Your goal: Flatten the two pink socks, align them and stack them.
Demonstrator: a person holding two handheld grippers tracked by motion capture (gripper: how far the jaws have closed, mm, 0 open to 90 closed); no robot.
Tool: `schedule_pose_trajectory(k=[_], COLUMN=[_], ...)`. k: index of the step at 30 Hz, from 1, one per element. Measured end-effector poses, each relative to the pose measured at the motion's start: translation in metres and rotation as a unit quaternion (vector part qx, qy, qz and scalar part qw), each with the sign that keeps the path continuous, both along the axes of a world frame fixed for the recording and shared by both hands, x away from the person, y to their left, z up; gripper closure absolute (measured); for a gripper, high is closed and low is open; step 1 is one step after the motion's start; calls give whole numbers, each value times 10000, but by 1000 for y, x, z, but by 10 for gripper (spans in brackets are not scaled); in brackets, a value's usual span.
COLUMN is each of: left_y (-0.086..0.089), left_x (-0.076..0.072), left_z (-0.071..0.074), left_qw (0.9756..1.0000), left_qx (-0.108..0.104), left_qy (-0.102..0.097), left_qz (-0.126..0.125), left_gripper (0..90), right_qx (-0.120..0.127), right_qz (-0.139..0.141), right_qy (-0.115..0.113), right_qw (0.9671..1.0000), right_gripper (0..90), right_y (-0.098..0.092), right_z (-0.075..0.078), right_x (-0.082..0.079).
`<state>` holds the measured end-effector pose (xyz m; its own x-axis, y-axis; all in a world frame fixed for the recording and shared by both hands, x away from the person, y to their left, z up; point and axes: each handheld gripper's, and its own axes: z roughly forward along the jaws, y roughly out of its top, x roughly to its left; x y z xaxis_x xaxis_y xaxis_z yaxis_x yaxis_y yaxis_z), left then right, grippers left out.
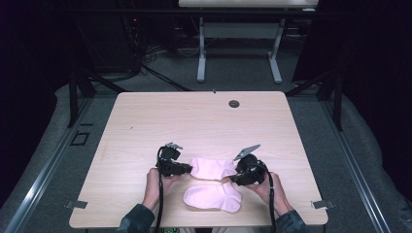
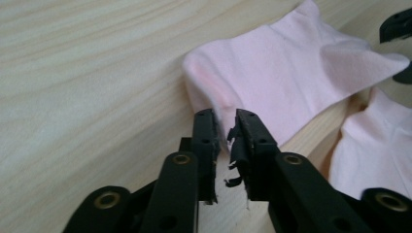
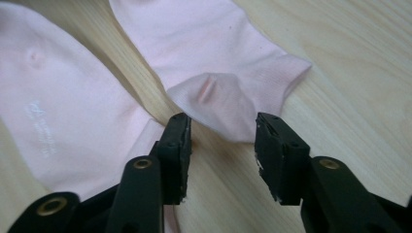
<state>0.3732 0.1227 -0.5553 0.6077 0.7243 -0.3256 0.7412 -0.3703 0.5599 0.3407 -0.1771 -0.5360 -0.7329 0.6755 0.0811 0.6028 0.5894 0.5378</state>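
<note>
Two pale pink socks lie side by side near the front edge of the wooden table [image 1: 194, 121]. The far sock [image 1: 211, 168] [image 2: 272, 73] [image 3: 214, 48] lies flat between my two grippers. My left gripper [image 1: 187, 168] [image 2: 225, 119] is at its left end, its jaws a narrow gap apart with the sock's edge between the tips, not pinched. At the sock's right end my right gripper [image 1: 234, 177] [image 3: 222, 126] stands open, a folded flap of the sock just ahead of its tips. The near sock [image 1: 214, 196] [image 2: 374, 150] [image 3: 63, 111] carries faint white lettering.
A round cable hole [image 1: 234, 103] sits near the table's far edge. Another table on white legs [image 1: 238, 29] stands behind, over grey floor. The person's hands and dark sleeves come in at the front edge.
</note>
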Motion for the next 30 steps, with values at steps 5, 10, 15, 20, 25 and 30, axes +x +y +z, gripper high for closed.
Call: schedule_pose_trajectory(k=[5, 10, 15, 20, 25, 30], left_y=[7, 4, -11, -22, -28, -30], left_x=[-4, 7, 21, 24, 23, 21], left_z=[9, 10, 3, 2, -1, -3], left_qw=[9999, 9997, 9990, 9974, 9957, 9945], left_qx=[14, 134, 437, 709, 915, 1022], left_qy=[-151, -144, -57, -101, -154, -211], left_qz=[22, 137, 95, 9, -22, -86], left_gripper=[635, 572, 583, 621, 686, 757], right_qx=[488, 501, 50, -253, -430, -493], right_qz=[-120, -566, -912, -992, -939, -815], right_qy=[237, 197, 293, 407, 369, 254], right_qw=[9985, 9969, 9954, 9939, 9940, 9951], right_gripper=[503, 519, 552, 602, 655, 694], right_y=[-19, -17, 8, 23, 24, 25], right_z=[4, 5, -6, -16, -18, -19], right_x=[6, 15, 29, 35, 35, 33])
